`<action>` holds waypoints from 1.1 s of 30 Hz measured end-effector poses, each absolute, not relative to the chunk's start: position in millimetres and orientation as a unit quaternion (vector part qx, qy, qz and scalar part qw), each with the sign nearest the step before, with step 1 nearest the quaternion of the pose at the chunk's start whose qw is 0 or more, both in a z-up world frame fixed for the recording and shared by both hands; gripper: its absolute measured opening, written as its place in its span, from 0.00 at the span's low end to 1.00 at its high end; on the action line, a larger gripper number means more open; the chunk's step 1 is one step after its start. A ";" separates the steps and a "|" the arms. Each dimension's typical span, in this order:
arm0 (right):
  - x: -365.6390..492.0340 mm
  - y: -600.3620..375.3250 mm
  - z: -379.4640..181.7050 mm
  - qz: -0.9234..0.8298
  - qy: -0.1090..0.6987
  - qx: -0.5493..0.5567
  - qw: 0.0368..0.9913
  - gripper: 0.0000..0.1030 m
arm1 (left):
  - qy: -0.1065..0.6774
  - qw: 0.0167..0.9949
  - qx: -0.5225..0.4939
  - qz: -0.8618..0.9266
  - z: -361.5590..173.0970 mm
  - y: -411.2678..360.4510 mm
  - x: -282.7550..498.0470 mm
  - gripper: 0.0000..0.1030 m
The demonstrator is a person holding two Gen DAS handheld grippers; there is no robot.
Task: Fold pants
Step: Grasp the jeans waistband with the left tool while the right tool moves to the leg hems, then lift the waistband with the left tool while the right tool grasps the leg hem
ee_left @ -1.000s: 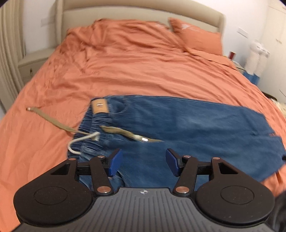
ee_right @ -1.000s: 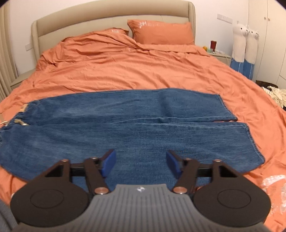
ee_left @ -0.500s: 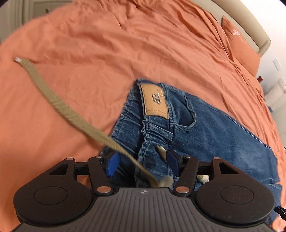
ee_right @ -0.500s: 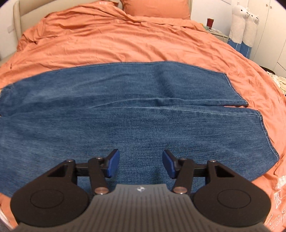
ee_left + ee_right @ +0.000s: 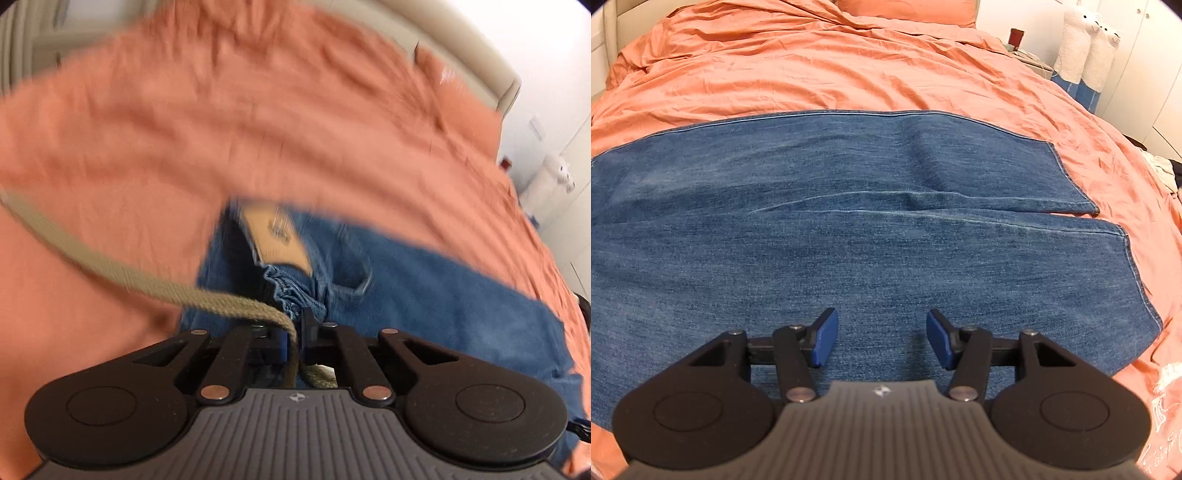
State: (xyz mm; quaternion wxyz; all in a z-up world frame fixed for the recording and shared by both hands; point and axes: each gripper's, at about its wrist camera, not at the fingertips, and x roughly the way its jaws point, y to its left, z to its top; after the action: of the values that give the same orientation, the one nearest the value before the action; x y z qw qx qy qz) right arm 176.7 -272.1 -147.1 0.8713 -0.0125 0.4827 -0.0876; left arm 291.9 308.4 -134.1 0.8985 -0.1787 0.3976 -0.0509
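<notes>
Blue jeans [image 5: 849, 229] lie flat across an orange bed, legs side by side with the hems at the right. In the left wrist view the waist end [image 5: 295, 280] shows a tan leather patch [image 5: 277, 236] and a khaki woven belt [image 5: 110, 266] trailing off to the left. My left gripper [image 5: 293, 339] is shut on the belt where it meets the waistband. My right gripper [image 5: 879, 339] is open and empty, just above the near leg of the jeans.
The orange duvet [image 5: 849, 62] covers the bed, with a pillow at the head [image 5: 454, 96]. A nightstand with a red cup [image 5: 1015, 37] and two white plush toys [image 5: 1089, 44] stand at the right. The left wrist view is motion-blurred.
My left gripper has closed on the belt at the waistband and is moving. My right gripper has come lower and closer to the near leg, still open.
</notes>
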 end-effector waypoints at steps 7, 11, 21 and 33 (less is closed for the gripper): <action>169.3 -279.4 -129.0 -0.098 0.462 -0.028 0.881 0.50 | 0.404 0.914 0.016 0.033 -115.1 263.9 300.8 0.04; 164.0 -295.3 -112.7 -0.104 0.456 -0.016 0.884 0.50 | 0.459 0.885 0.044 0.061 -159.4 257.3 316.3 0.04; 138.2 -358.4 -61.5 -0.090 0.447 -0.010 0.890 0.51 | 0.458 0.882 0.084 0.070 -119.8 246.7 283.8 0.30; 103.6 -430.6 -35.0 -0.018 0.438 -0.077 0.895 0.54 | 0.458 0.829 0.297 -0.122 -72.9 162.3 152.5 0.34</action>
State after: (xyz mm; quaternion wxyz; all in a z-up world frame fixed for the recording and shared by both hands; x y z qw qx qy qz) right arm 103.6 -430.6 -35.0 0.8954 -0.0770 0.4382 -0.0181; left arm 152.5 162.3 -72.9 0.8286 0.2974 0.4585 -0.1217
